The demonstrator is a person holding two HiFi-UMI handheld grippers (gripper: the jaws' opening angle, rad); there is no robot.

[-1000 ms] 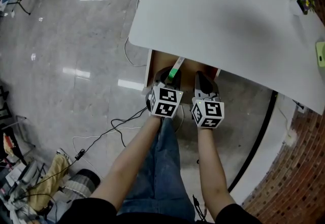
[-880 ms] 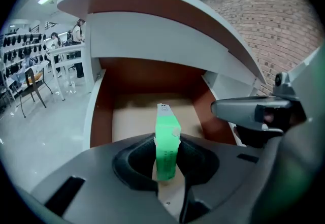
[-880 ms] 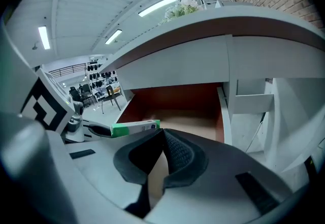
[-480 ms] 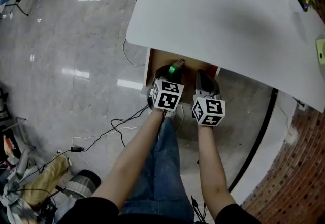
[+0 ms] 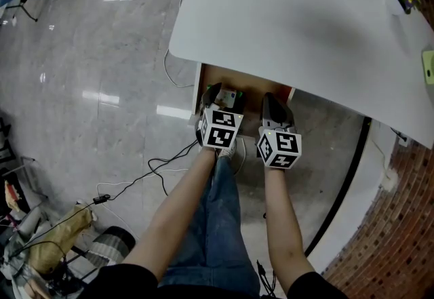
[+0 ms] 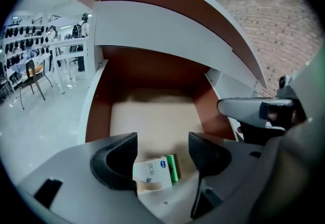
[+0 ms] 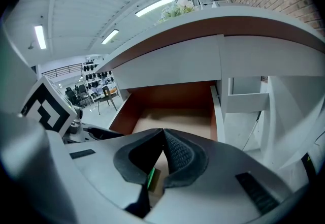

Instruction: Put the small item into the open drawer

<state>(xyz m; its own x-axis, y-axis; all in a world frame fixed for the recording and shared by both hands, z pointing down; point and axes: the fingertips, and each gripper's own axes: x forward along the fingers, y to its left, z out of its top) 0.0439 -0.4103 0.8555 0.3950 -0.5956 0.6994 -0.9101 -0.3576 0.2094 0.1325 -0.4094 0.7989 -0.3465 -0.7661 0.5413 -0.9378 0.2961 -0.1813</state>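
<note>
Left tongs [image 6: 160,151]: jaws opening wide over the open drawer [image 6: 99,111], pads not pressing on anything. Between and below them sits the small box [image 6: 152,173], white with a green side. It is down inside the drawer near the front edge and just beside one jaw. I can't tell if it has settled flat.

Right tongs [image 7: 162,154]: jaws together, nothing in them, held alongside at the drawer front.

Drawer hangs under the white bench [image 5: 291,26].

Handling, my guess: a light cardboard carton, stiff enough to pinch but crushable. Its faces are smooth and a bit slippery. Best taken across the two broad flat faces, mid-length, with gentle pressure.

Count: one small box, one open drawer, two tongs.
</note>
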